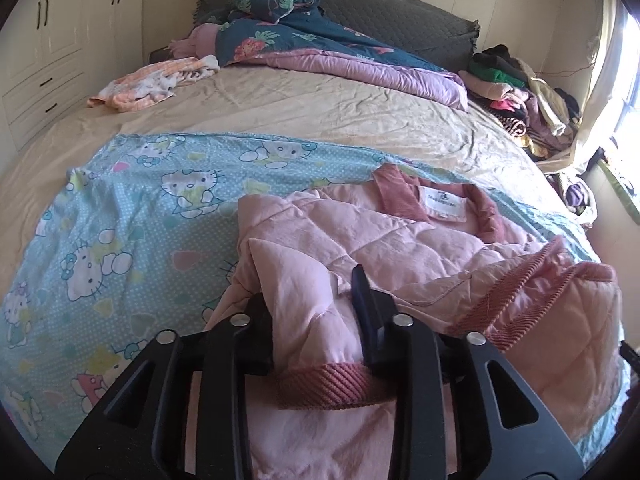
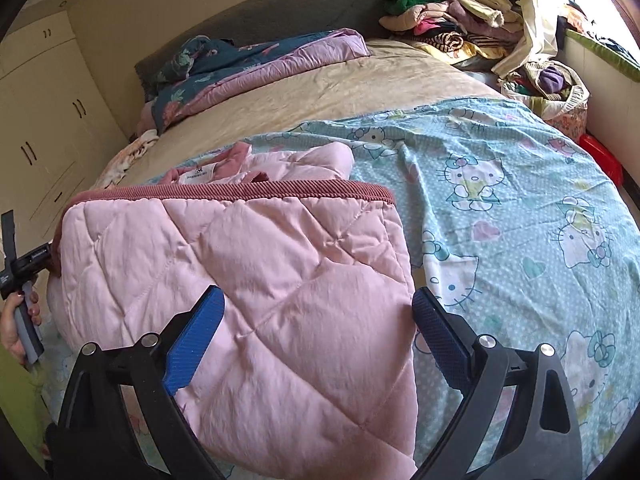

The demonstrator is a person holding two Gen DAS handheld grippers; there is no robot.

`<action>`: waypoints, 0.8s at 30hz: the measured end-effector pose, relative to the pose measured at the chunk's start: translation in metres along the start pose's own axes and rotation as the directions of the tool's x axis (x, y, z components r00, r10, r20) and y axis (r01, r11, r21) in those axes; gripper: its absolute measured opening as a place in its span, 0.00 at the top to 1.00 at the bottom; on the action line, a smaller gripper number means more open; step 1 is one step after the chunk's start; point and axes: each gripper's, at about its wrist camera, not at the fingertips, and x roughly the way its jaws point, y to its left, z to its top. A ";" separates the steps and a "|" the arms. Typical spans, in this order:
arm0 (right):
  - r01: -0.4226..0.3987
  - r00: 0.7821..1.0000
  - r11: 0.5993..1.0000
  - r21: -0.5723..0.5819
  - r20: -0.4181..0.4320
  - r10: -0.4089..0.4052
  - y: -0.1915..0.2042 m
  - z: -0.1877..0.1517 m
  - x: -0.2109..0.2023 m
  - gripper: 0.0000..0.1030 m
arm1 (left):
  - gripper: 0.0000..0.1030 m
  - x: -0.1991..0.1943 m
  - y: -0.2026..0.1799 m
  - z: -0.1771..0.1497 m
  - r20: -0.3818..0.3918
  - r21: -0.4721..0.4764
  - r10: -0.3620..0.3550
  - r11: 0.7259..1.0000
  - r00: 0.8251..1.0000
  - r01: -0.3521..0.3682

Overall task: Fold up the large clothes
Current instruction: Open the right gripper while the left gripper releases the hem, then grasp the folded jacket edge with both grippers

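Note:
A pink quilted jacket (image 1: 400, 256) with darker pink ribbed trim lies on a blue cartoon-cat sheet (image 1: 132, 216) on the bed. In the left wrist view my left gripper (image 1: 310, 304) is shut on a bunched part of the jacket near a ribbed cuff (image 1: 328, 384). In the right wrist view the jacket (image 2: 248, 272) lies folded over, its ribbed hem (image 2: 240, 194) across the top. My right gripper (image 2: 318, 336) is open, its blue pads (image 2: 196, 336) spread over the jacket's near right edge, holding nothing. The left gripper's handle and hand show at the far left (image 2: 22, 280).
A beige bedsheet (image 1: 280, 108) covers the bed. A dark floral and purple quilt (image 1: 320, 52) lies by the grey headboard. An orange-white cloth (image 1: 152, 84) lies far left. Piled clothes (image 2: 448, 16) fill the far right corner. White wardrobes (image 2: 44, 128) stand at left.

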 end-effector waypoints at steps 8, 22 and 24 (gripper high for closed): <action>-0.015 1.000 1.000 0.013 -0.010 0.015 -0.006 -0.010 -0.008 0.09 | 0.19 -0.045 -0.004 -0.005 0.057 0.022 -0.079 0.997 0.995 0.078; -0.015 1.000 0.999 0.041 -0.009 0.015 -0.016 -0.030 -0.015 0.09 | 0.09 -0.022 0.054 -0.050 -0.056 0.009 -0.004 1.000 0.998 0.005; -0.019 1.000 0.999 0.034 -0.003 0.019 -0.013 -0.028 -0.012 0.10 | 0.09 -0.013 0.051 -0.055 -0.093 0.014 -0.047 0.999 0.995 0.048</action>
